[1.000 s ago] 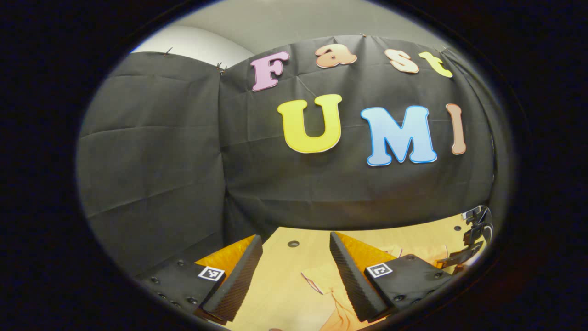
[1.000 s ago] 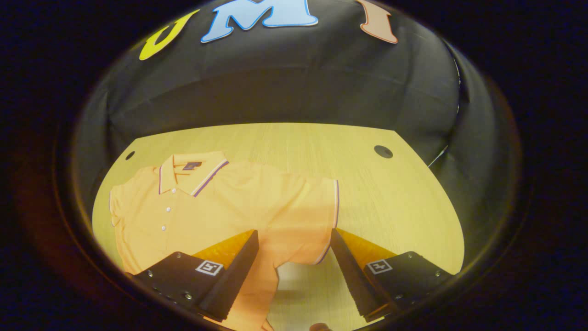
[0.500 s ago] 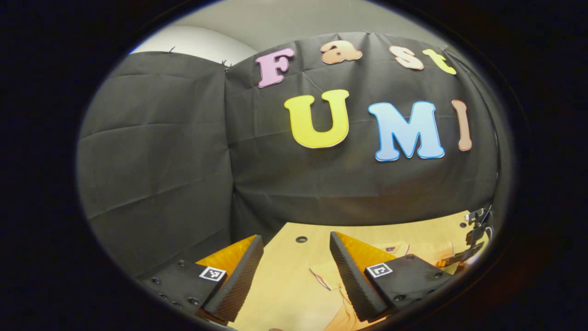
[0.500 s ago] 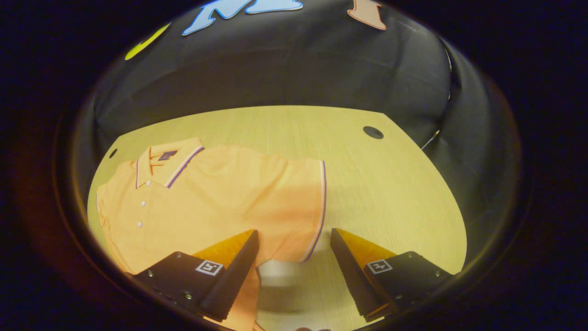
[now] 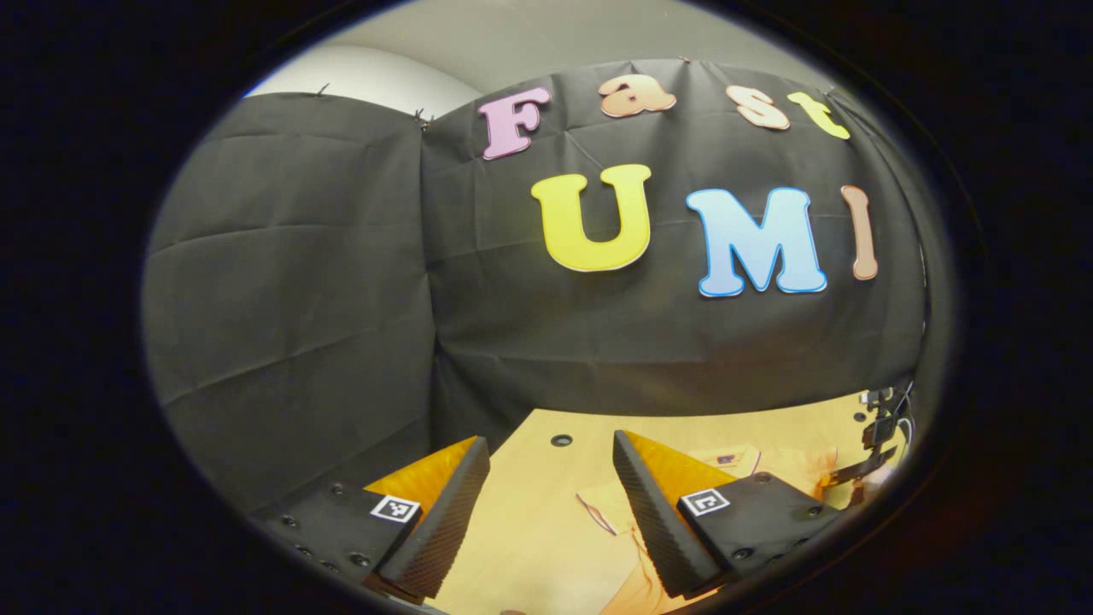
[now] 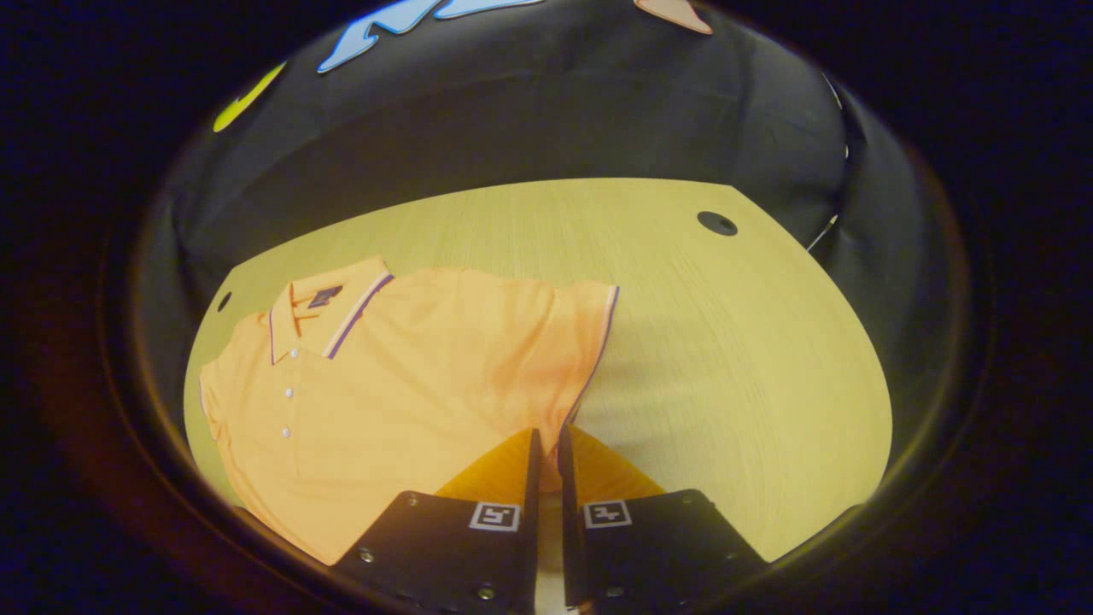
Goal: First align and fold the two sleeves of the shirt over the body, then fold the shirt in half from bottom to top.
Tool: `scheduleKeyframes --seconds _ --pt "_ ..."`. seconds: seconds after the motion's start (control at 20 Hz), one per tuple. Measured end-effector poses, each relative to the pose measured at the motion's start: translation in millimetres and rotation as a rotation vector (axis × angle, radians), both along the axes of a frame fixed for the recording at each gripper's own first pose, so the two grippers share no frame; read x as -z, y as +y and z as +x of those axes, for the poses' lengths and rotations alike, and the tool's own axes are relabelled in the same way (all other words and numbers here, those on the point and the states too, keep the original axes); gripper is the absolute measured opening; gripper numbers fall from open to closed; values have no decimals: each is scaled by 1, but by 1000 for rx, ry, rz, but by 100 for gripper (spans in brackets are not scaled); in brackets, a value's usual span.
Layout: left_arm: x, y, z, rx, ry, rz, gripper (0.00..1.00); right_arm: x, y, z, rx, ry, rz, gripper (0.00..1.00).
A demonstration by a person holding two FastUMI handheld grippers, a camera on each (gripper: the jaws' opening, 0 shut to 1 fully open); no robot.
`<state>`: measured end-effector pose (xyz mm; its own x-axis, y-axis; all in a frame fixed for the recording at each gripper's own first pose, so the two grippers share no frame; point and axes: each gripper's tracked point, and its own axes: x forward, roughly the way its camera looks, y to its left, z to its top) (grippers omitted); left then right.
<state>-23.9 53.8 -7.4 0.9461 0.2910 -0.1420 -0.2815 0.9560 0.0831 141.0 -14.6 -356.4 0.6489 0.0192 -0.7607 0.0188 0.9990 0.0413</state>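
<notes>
On wooden table [image 6: 734, 342], orange shirt [image 6: 410, 376], black-draped booth wall [image 5: 290, 290] behind.

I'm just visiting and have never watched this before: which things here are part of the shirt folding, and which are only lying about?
Part of the job:
- orange polo shirt, lying on the table
- its sleeve, pinched at the hem by the right tongs
- left tongs, open

Just there:
- wooden table
- round holes in the tabletop
- black cloth wall
</notes>
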Motion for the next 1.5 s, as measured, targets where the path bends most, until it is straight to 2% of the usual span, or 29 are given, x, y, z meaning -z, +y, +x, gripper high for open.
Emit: scheduleKeyframes --seconds 0.05,0.1,0.35,0.5,0.85,1.1,1.2,1.35,1.45,1.5 --pt "0 0 0 -1 1 -2 98 -2 1 1 -8 -9 -13 13" --pt "0 0 0 -3 2 -3 98 -1 3 4 -15 -8 -36 3" --pt "-1 2 0 -22 -2 11 98 -26 15 13 -94 -103 -180 2" --pt "1 4 1 -33 -5 11 98 -46 43 18 -190 -167 -230 2" --pt "3 7 1 -58 -6 -2 98 -55 111 9 -396 -215 -274 2" --pt "6 11 2 -78 3 -8 98 -39 137 -4 -468 -172 -269 2" --pt "8 12 2 -84 8 -15 95 -35 142 -6 -477 -152 -245 5" --pt "16 13 1 -82 22 -22 98 -32 145 -11 -462 -121 -199 18" --pt "19 13 1 -74 32 -28 95 -33 144 -10 -452 -121 -184 40" --pt "21 12 1 -67 37 -31 95 -37 145 -11 -448 -126 -180 45"
